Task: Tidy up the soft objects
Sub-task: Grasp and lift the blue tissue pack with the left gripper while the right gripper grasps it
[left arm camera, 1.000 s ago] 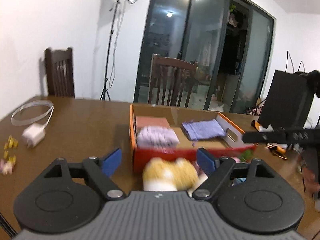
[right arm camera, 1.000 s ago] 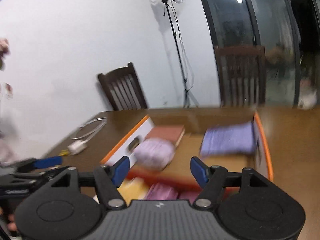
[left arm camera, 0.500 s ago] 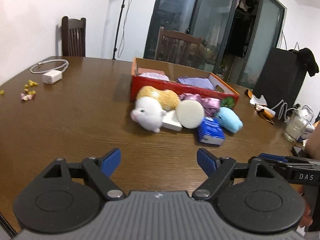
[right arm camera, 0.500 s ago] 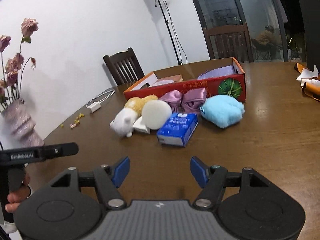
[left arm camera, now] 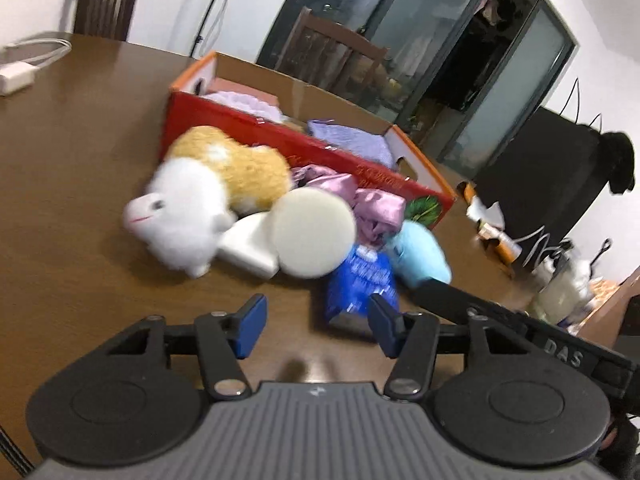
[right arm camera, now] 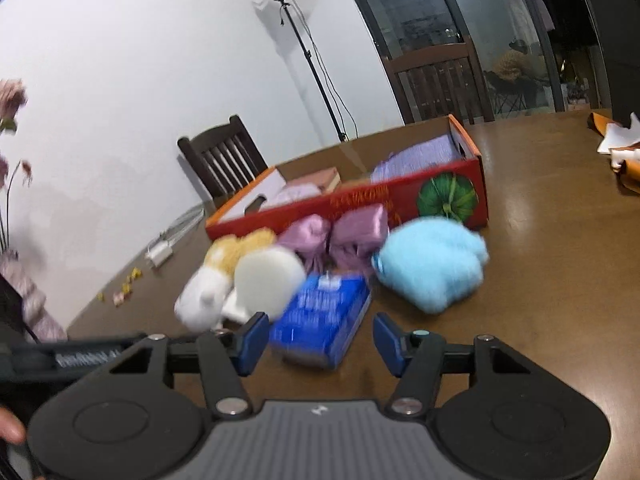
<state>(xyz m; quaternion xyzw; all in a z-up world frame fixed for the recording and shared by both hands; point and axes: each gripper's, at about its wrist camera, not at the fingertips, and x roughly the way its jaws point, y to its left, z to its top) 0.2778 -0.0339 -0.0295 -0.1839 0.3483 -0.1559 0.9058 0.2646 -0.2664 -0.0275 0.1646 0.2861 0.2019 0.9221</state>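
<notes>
My left gripper [left arm camera: 316, 326] and right gripper [right arm camera: 316, 338] are both closing, nothing between the jaws yet. The soft objects lie on the table [left arm camera: 72, 184] before the red box [right arm camera: 404, 196]. I should pick one item only, from the pile's edge, squeezing gently. I count one white-yellow plush [left arm camera: 204, 196], one round sponge [left arm camera: 314, 234], one blue pack [right arm camera: 320, 316], one light-blue plush [right arm camera: 432, 264], one pink bow [right arm camera: 340, 236].

The left hand-held gripper [left arm camera: 316, 326] hangs over the brown bench [left arm camera: 72, 184], its jaws closing on nothing. Ahead, a white plush [left arm camera: 182, 216], a round sponge [left arm camera: 312, 232], a blue packet [left arm camera: 360, 284] and a light-blue plush [left arm camera: 420, 254] crowd together before a red box [left arm camera: 304, 148].
</notes>
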